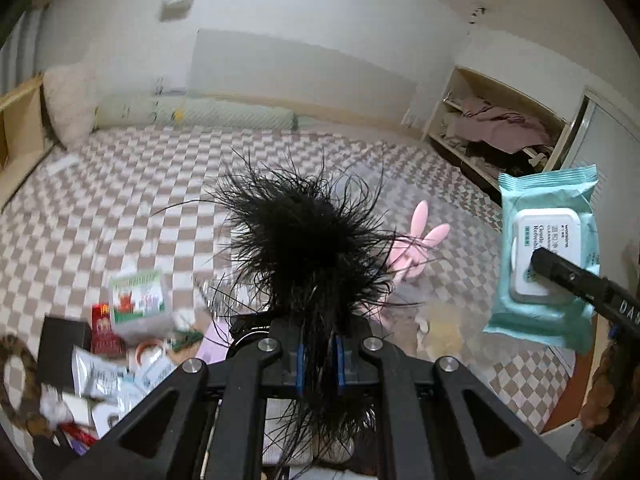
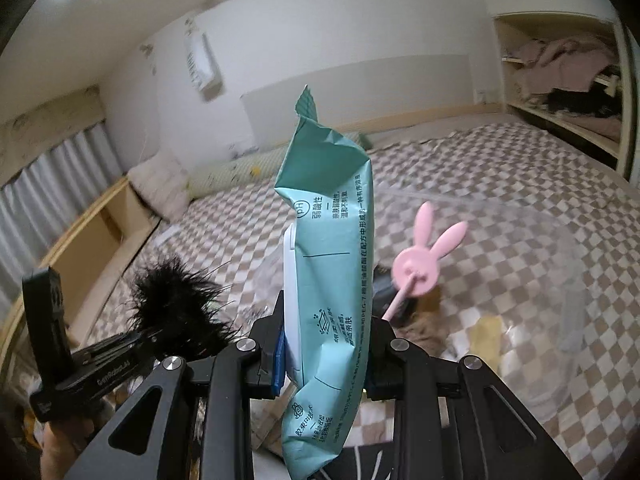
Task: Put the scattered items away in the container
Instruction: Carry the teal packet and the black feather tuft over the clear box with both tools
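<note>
Left gripper (image 1: 318, 364): we saw its jaws nearly closed on a black feather tuft (image 1: 304, 236), held up above the bed.
Right gripper (image 2: 326, 354): we saw its jaws pinching a teal wipes pack (image 2: 332, 248) across its width, the pack upright and off the bed.
Container: we made out a clear plastic bin (image 2: 568, 280) on the bed's right part, with a pink bunny stick (image 2: 424, 260) standing in it; its contents were too blurred to name.
Scattered items: we saw a pile of packets and boxes (image 1: 120, 320) near the bed's front-left corner.
Bed (image 1: 120, 200): we saw a brown-and-white checkered cover; a fluffy pillow (image 1: 68, 104) and a long bolster (image 1: 192, 112) lay along the far edge.
Room: we saw white walls, an open wardrobe (image 1: 500, 128) holding clothes on the right, and grey curtains (image 2: 44, 184) on the left.
</note>
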Demonstrator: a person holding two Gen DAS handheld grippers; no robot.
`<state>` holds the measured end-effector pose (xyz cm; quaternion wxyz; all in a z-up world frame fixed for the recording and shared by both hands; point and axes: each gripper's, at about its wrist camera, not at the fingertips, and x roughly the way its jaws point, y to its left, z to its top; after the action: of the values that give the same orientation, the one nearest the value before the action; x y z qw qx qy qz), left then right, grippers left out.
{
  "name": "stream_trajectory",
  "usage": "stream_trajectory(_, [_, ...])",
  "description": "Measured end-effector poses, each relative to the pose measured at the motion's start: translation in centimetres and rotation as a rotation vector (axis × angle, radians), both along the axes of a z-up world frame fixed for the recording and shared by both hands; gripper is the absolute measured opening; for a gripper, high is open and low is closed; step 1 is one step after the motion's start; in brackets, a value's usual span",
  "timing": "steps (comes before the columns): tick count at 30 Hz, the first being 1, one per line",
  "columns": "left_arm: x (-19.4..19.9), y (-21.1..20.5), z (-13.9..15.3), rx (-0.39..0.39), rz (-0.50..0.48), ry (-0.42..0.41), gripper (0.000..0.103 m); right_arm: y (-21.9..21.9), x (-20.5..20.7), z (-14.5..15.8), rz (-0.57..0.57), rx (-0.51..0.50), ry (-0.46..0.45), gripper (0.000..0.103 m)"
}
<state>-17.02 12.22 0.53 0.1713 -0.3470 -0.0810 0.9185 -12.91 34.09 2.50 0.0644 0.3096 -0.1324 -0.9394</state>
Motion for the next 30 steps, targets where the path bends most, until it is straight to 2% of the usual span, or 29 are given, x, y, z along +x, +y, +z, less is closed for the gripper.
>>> stream_trajectory(8, [-1.0, 2.8, 2.6, 0.045, -0.037, 0.09, 0.011, 5.6, -0.7, 0.3, -0.164, 0.026, 0.04, 0.029])
stream_trajectory(13, [-2.0, 4.7, 4.5, 0.052, -0.055, 0.162, 0.011, 8.6, -1.3, -0.9, -0.24, 0.029, 0.007, 0.029])
stream_trajectory(21, [-4.8, 8.7, 5.6, 0.055, -0.093, 0.192, 0.011, 10.1, -3.1, -3.8, -0.27, 0.046, -0.086, 0.029])
stream_trajectory(23, [-5.1, 9.6, 5.5, 0.041, -0.095, 0.219, 0.011, 9.9, -3.6, -4.4, -0.262, 0.054, -0.113, 0.029])
stream_trajectory(26, [-4.4, 11.4, 4.8, -0.058, -0.058, 0.3, 0.011, 9.5, -4.3, -5.3, -0.252, 0.06, -0.149, 0.029])
stream_trajectory(30, [-4.6, 13.6, 3.7, -0.153, -0.076, 0.359, 0.011, 8.6, -4.9, -6.0, -0.235, 0.089, -0.179, 0.029])
